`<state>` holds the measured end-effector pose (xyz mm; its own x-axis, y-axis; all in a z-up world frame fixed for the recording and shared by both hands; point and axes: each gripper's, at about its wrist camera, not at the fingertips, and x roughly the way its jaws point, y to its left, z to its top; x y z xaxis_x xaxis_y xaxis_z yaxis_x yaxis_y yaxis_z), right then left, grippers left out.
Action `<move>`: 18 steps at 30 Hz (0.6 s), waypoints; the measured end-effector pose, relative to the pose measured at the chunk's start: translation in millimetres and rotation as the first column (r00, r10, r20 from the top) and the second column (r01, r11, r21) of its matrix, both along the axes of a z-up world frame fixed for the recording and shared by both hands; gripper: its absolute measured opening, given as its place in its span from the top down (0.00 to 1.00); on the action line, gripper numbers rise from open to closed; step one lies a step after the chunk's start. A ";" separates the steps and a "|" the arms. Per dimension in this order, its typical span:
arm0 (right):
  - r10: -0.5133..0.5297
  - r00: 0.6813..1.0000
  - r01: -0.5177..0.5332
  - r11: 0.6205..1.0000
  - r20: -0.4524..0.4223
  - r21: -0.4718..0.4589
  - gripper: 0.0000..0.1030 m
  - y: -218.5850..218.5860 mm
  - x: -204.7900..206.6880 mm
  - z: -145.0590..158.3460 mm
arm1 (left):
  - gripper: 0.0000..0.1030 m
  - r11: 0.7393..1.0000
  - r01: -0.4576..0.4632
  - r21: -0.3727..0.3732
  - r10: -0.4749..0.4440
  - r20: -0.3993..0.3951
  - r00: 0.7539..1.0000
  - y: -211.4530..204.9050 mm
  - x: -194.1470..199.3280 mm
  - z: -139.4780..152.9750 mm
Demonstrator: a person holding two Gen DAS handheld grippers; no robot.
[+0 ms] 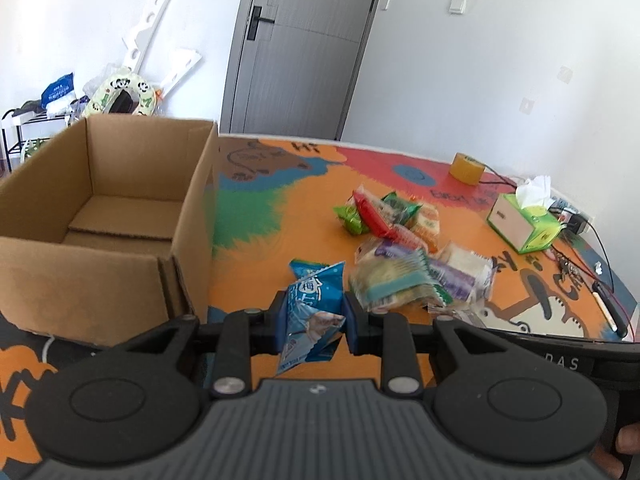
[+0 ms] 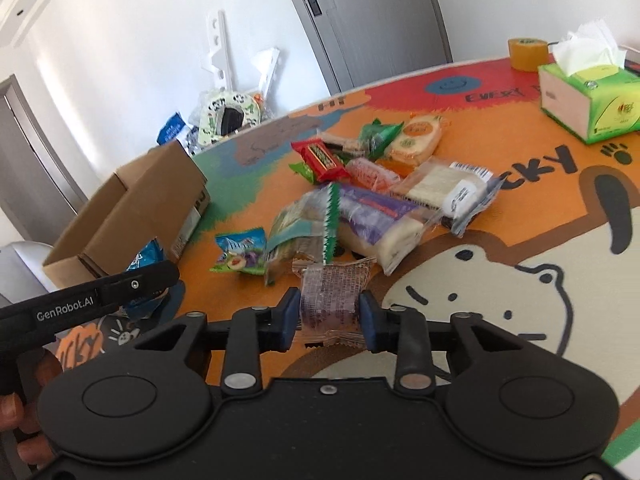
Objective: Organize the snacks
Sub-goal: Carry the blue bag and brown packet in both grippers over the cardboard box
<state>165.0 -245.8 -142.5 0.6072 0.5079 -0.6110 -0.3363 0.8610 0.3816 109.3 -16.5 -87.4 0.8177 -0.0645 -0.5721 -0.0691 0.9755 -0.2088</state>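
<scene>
Your left gripper (image 1: 311, 316) has the blue snack packet (image 1: 314, 312) pinched; lift it over the cardboard box (image 1: 120, 216) wall. Right gripper (image 2: 329, 312) clamps the purple candy wrapper (image 2: 330, 296) just above the table (image 2: 520, 208), so lift straight up.

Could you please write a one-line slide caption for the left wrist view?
Left gripper clamps a blue snack packet beside the open cardboard box, other snacks piled beyond.
</scene>
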 end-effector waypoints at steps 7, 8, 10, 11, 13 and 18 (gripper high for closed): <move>0.002 0.999 -0.003 1.000 0.042 0.021 0.69 -2.0 -4.7 17.6 | 0.74 1.000 -0.012 0.001 0.012 0.053 0.999 5.5 -7.6 17.6; 0.000 0.999 -0.002 1.000 0.050 0.022 0.69 -1.8 -5.0 20.7 | 0.74 1.000 -0.015 0.001 0.015 0.061 0.998 7.1 -8.5 20.4; -0.001 0.998 0.000 1.000 0.065 0.027 0.69 -1.0 -5.6 27.3 | 0.74 1.000 -0.017 0.003 0.017 0.076 0.997 9.3 -9.2 25.5; -0.001 0.997 -0.001 1.000 0.074 0.029 0.69 -0.1 -5.5 30.3 | 0.74 1.000 -0.015 0.006 0.015 0.083 0.996 10.3 -9.4 28.0; 0.002 0.997 -0.004 1.000 0.083 0.026 0.69 3.3 -4.5 35.1 | 0.74 1.000 -0.013 0.008 0.012 0.100 0.995 12.4 -9.9 33.6; 0.013 0.994 -0.016 0.999 0.109 0.031 0.69 16.9 -2.2 47.5 | 0.74 1.000 -0.015 0.017 0.013 0.133 0.991 19.9 -10.1 47.2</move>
